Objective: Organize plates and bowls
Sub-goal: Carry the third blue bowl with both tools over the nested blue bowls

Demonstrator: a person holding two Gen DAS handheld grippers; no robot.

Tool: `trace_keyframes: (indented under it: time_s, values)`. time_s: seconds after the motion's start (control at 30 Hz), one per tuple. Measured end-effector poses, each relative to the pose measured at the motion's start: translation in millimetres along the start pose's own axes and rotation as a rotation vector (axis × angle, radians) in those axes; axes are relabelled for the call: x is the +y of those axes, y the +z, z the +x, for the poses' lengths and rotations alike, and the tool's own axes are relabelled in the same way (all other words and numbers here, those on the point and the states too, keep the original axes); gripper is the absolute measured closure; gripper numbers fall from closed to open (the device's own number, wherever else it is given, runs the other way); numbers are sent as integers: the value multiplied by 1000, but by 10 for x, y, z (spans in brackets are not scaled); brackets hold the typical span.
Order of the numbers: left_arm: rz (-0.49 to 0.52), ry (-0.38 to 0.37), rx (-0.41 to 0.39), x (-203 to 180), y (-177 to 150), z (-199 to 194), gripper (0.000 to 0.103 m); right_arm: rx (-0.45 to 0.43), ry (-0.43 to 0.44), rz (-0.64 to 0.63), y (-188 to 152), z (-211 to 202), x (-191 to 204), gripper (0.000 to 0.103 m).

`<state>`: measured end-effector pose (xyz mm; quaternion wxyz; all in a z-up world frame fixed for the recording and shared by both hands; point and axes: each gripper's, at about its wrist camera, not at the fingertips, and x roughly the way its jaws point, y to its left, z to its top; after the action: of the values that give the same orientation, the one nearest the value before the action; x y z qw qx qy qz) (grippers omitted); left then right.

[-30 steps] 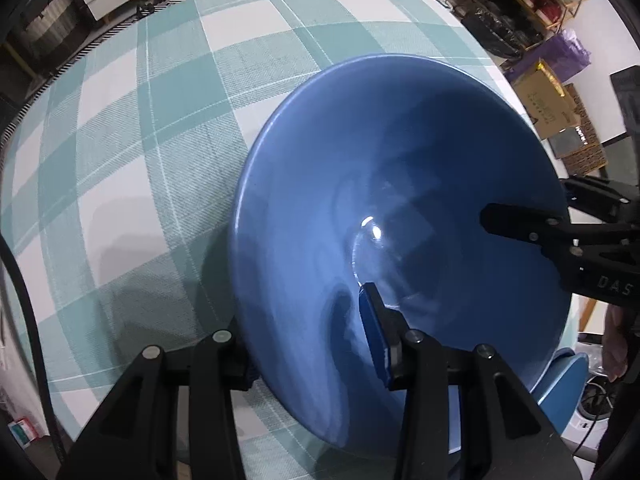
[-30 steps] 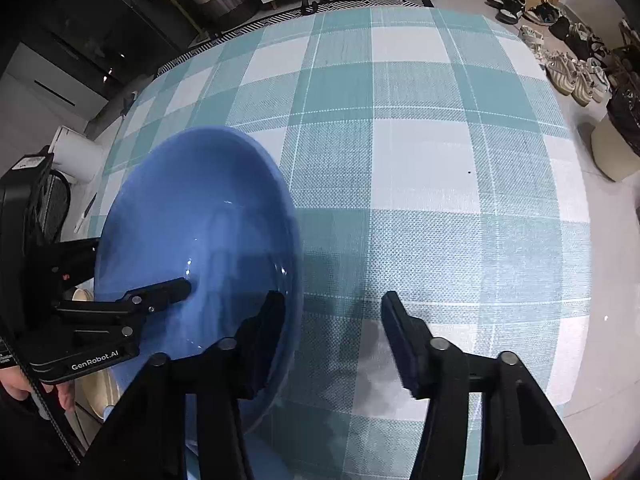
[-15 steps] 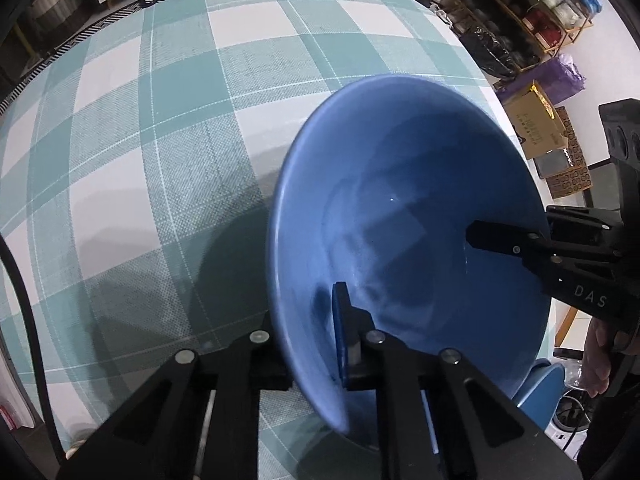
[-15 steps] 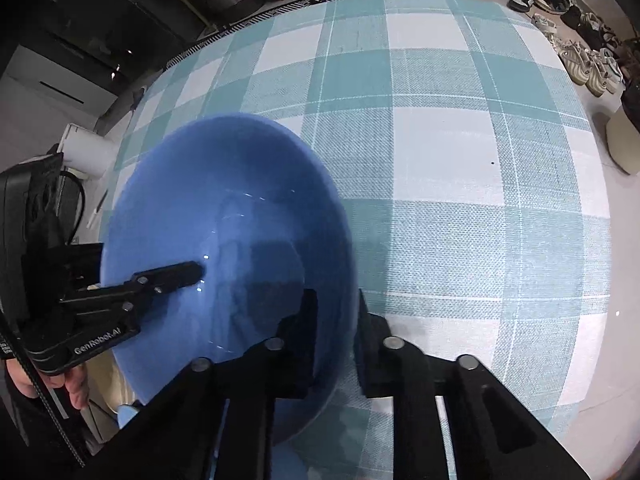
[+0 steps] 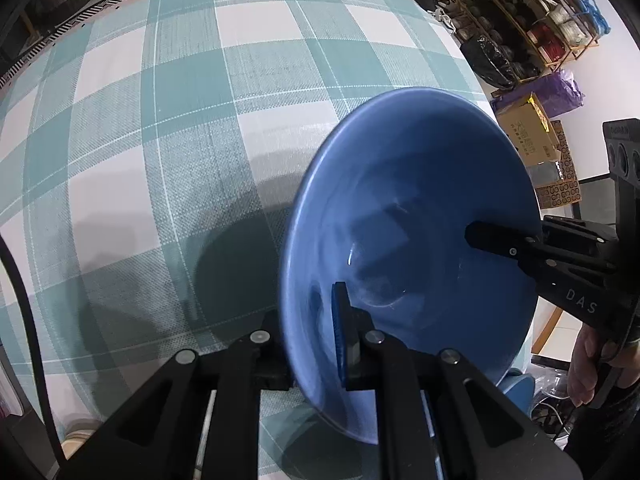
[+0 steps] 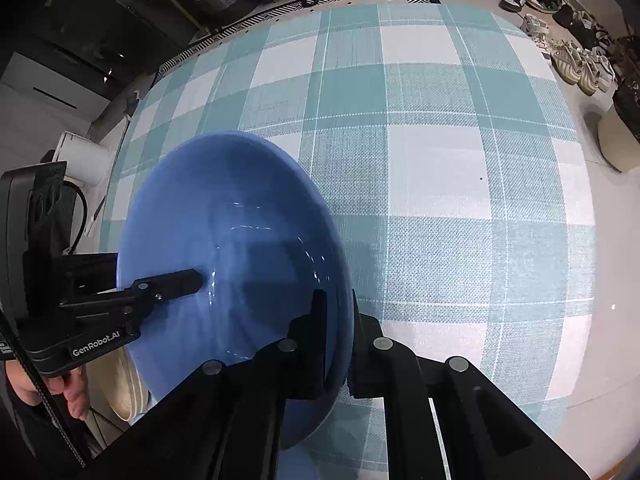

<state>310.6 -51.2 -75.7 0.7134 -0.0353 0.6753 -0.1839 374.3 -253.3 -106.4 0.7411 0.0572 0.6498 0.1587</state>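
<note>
both tongs are clamped on the rim of one blue bowl [image 5: 420, 208], each from its own side: the left tongs [image 5: 312, 344] pinch the near-left rim, one finger inside the bowl and one outside, and the right tongs [image 6: 340, 344] grip the opposite rim the same way. the bowl sits tilted above the counter [image 6: 440, 160], which is covered in a teal and white checked cloth, with its shadow falling on the cloth

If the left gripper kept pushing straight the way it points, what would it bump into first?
The left gripper is already clamped on the blue bowl's rim, so the bowl goes with it. Next, probably the checked tablecloth beneath, though how far below is unclear.
</note>
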Motion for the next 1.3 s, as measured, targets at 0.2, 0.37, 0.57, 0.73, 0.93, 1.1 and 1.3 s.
trace_keyframes:
  time_s: [0.2, 0.37, 0.57, 0.73, 0.93, 1.1, 1.3]
  values:
    - [-12, -12, 14, -30, 49, -52, 91, 10, 14, 23, 57, -57, -34, 97]
    - [-5, -24, 20, -52, 26, -166, 91, -5, 14, 23, 72, -184, -16, 97]
    - [2, 8, 11, -145, 47, -283, 91, -18, 12, 20, 51, -335, 17, 97]
    - [-10, 16, 43, -137, 104, -210, 91, -12, 21, 50, 106, -310, -4, 97]
    - [-23, -8, 57, -111, 181, -242, 91, -20, 7, 39, 182, -346, 38, 97]
    - [-28, -35, 63, -131, 176, -327, 91, -32, 9, 36, 206, -455, 55, 97]
    - [-21, -18, 68, -211, 111, -421, 91, -29, 4, 37, 154, -555, 90, 97]
